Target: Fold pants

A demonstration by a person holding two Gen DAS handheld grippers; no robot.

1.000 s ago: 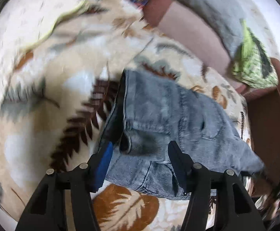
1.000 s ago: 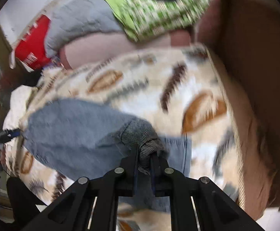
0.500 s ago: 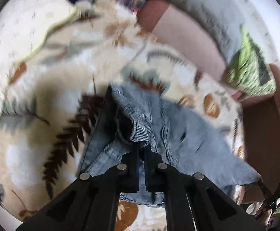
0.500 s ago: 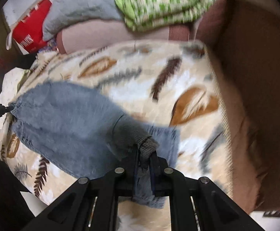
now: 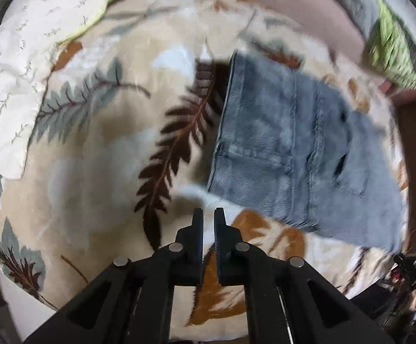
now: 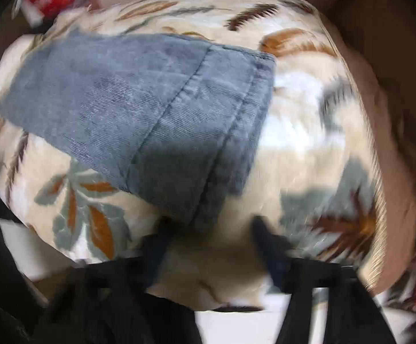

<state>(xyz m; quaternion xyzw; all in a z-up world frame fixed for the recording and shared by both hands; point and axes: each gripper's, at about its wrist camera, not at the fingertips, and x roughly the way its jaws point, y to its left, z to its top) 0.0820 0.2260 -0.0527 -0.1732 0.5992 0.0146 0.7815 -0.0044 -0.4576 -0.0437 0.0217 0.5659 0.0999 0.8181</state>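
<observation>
1. My left gripper (image 5: 209, 218) has its fingers drawn in to a narrow slit with nothing between them, hovering over the leaf-print blanket (image 5: 99, 149).
2. From the left wrist view, the denim pants (image 5: 288, 146) lie folded flat on the blanket, ahead and to the right of that gripper, apart from it.
3. My right gripper (image 6: 208, 235) is spread wide and holds nothing; its blurred fingers straddle the near edge of the pants (image 6: 139, 106).
4. In the right wrist view the pants stretch left and far across the blanket (image 6: 317, 132), seams showing.
5. A green patterned cloth (image 5: 397, 54) sits at the far right.
</observation>
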